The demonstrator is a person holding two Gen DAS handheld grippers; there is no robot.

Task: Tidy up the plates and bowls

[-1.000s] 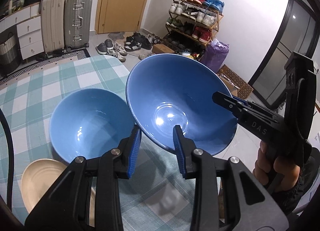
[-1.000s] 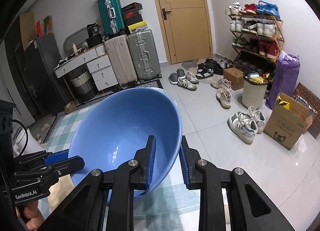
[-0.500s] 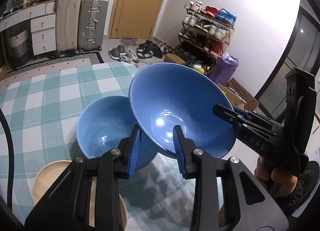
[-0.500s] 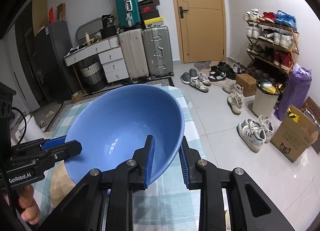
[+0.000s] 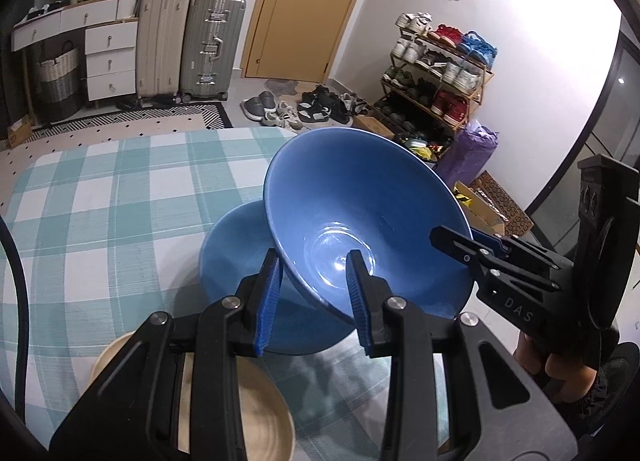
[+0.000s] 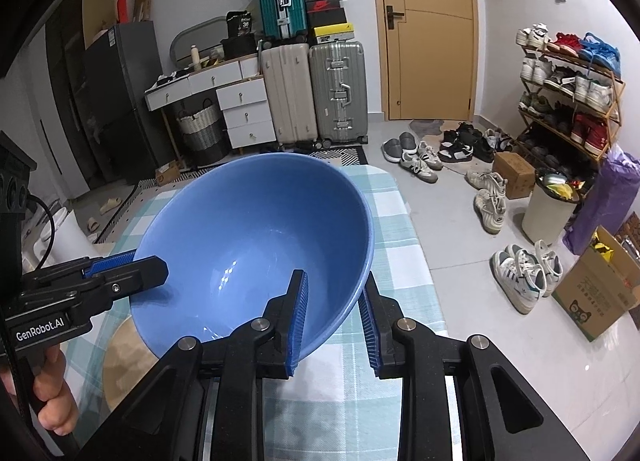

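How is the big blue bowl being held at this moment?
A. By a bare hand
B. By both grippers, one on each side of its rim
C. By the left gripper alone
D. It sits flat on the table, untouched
B: the left gripper and the right gripper each pinch the rim of the raised blue bowl.

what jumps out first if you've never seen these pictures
A big blue bowl held tilted in the air, the left gripper and the right gripper each clamped on its rim from opposite sides. Just below it a second blue bowl sits on the green checked tablecloth, with a tan plate nearer the camera.
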